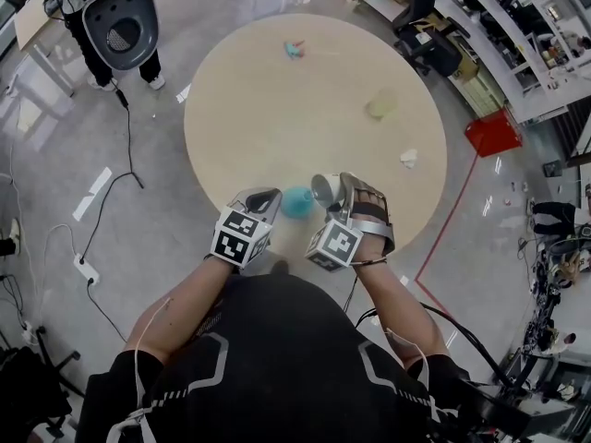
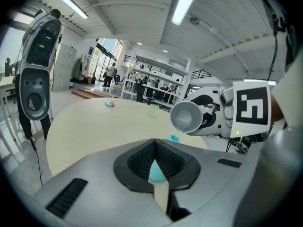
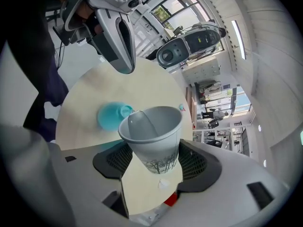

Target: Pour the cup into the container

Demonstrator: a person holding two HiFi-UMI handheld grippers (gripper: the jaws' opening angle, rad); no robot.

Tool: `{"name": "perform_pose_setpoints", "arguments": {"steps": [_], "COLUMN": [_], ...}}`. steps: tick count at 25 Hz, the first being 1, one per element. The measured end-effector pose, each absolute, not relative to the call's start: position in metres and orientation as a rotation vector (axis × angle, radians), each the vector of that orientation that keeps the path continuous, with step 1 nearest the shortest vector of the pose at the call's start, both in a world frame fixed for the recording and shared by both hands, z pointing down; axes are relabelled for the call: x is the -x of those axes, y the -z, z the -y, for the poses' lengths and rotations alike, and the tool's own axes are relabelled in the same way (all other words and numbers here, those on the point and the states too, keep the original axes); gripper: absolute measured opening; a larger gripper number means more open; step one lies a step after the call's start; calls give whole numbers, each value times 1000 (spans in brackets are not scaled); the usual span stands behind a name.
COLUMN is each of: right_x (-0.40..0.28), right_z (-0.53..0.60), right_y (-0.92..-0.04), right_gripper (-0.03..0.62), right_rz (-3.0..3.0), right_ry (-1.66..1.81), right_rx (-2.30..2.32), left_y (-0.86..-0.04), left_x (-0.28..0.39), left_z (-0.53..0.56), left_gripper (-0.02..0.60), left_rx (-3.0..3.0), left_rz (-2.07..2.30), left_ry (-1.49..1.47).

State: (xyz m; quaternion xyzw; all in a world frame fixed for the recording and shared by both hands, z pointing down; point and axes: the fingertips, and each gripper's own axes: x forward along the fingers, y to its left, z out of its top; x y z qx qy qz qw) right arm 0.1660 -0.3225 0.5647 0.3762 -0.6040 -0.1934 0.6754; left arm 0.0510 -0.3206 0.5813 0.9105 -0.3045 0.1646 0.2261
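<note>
Lower centre, our right hand-held gripper (image 1: pixel 334 192) clamps the tipped cup (image 1: pixel 322 188) beside the teal container (image 1: pixel 297 201). Our left hand-held gripper (image 1: pixel 266 199), jaws closed, lies just left of it.

One round tabletop (image 1: pixel 277 109). On it: one teal container (image 1: pixel 297 201), one pale yellow cup (image 1: pixel 379 106), one small teal object (image 1: pixel 294 49), one white scrap (image 1: pixel 409 158). Two hand-held grippers, left (image 1: pixel 268 197) and right (image 1: pixel 332 192). One white paper cup (image 3: pixel 151 136).
</note>
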Motion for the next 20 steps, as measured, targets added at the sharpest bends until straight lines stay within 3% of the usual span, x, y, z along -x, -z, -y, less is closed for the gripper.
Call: {"name": "perform_pose_setpoints", "arguments": {"steps": [20], "right_x": [-182], "right_z": [312], "right_y": [-596], "right_gripper": [308], "right_rz": [1736], "right_ry": [-144], "right_rx": [-1179], "left_y": [-572], "left_x": [-56], "left_z": [326], "left_gripper": [0], "left_rx": [-2537], "left_rz": [854], "left_ry": [-485]}}
